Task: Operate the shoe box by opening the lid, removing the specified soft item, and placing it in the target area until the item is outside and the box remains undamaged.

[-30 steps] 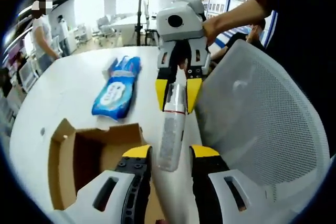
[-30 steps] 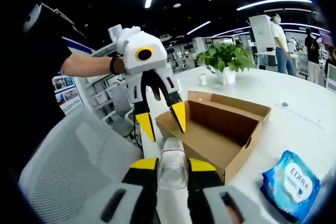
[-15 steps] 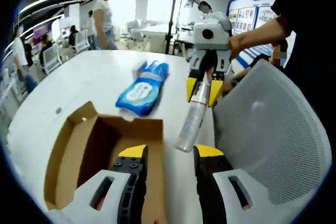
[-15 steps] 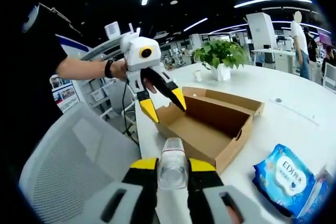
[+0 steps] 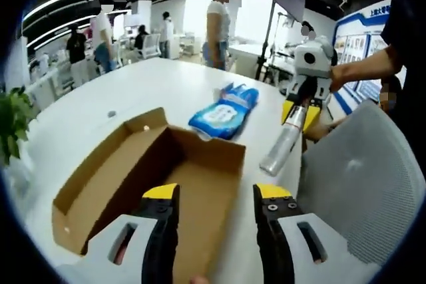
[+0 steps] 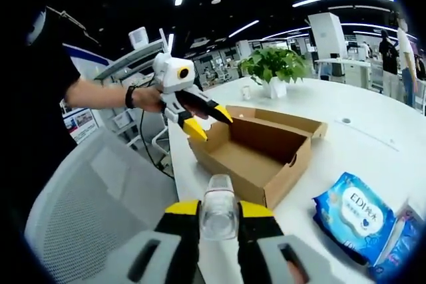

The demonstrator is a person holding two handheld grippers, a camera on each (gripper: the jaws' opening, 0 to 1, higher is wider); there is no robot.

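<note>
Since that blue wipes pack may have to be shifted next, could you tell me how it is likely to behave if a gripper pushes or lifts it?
The wipes pack looks like a soft, crinkled pouch, so it would probably dent and sag rather than stay stiff. Its glossy film may be slippery. It lies flat on the white table, so it should slide, not roll.

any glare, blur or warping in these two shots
Left gripper view: bright windows wash out the background, fisheye bends the white table, and the left gripper looks soft. Right gripper view: ceiling strip lights flare on a dark ceiling; the clear bottle in the right gripper is blurred.
</note>
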